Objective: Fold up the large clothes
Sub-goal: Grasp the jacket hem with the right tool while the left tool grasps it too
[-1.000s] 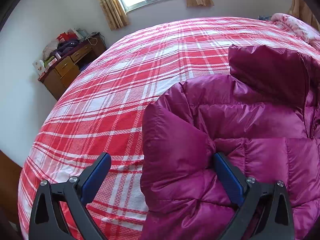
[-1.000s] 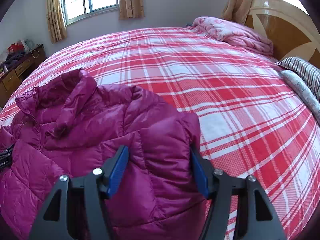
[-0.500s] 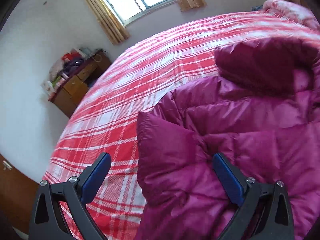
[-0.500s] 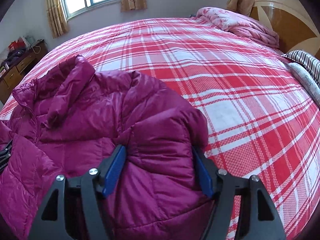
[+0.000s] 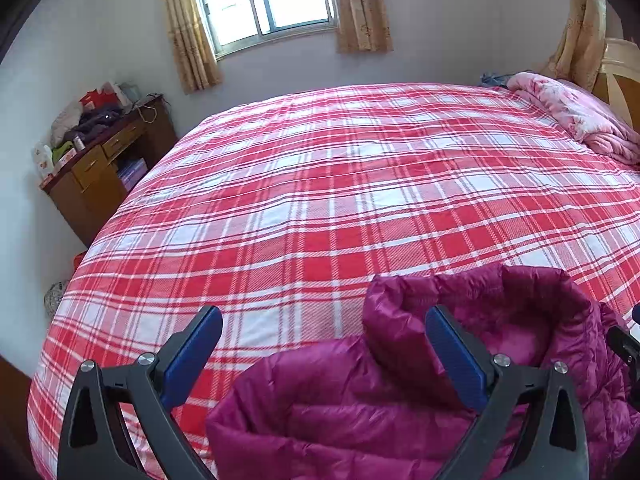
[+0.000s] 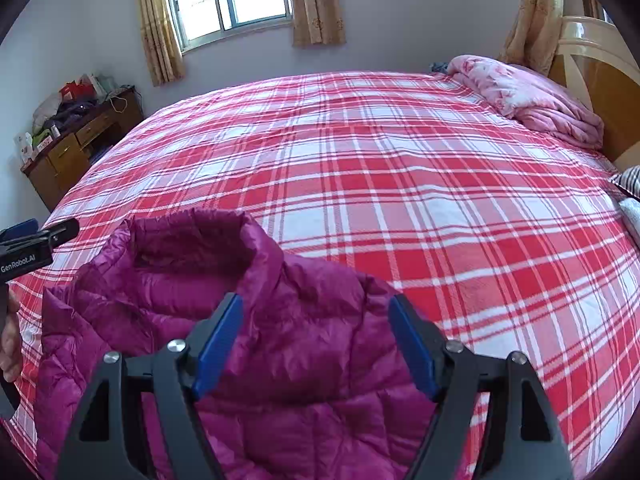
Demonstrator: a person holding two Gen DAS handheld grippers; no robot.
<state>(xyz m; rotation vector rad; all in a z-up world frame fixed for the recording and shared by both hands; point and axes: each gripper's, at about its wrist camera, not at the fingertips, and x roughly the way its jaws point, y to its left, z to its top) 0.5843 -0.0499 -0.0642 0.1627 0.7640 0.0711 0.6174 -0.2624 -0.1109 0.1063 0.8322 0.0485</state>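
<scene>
A magenta puffer jacket [image 5: 360,400] lies on the red plaid bed [image 5: 320,208], its collar [image 5: 520,292] standing up toward the far side. My left gripper [image 5: 324,352] is open over the jacket's left shoulder, its right finger by the collar, its left finger over bare sheet. The jacket also shows in the right wrist view [image 6: 300,340]. My right gripper [image 6: 316,340] is open with the jacket's right shoulder between its blue fingers [image 6: 412,348]. The left gripper's tip [image 6: 36,236] shows at that view's left edge.
A pink quilt [image 6: 532,96] lies bunched by the wooden headboard [image 6: 600,80] at the far right. A cluttered wooden dresser [image 5: 100,160] stands against the left wall under the curtained window [image 5: 264,0]. A striped pillow [image 6: 628,180] sits at the right edge.
Both grippers have pulled back and tilted up, so the jacket now sits low in both views. The folded sleeve parts are no longer between the fingers; the collar now faces away.
</scene>
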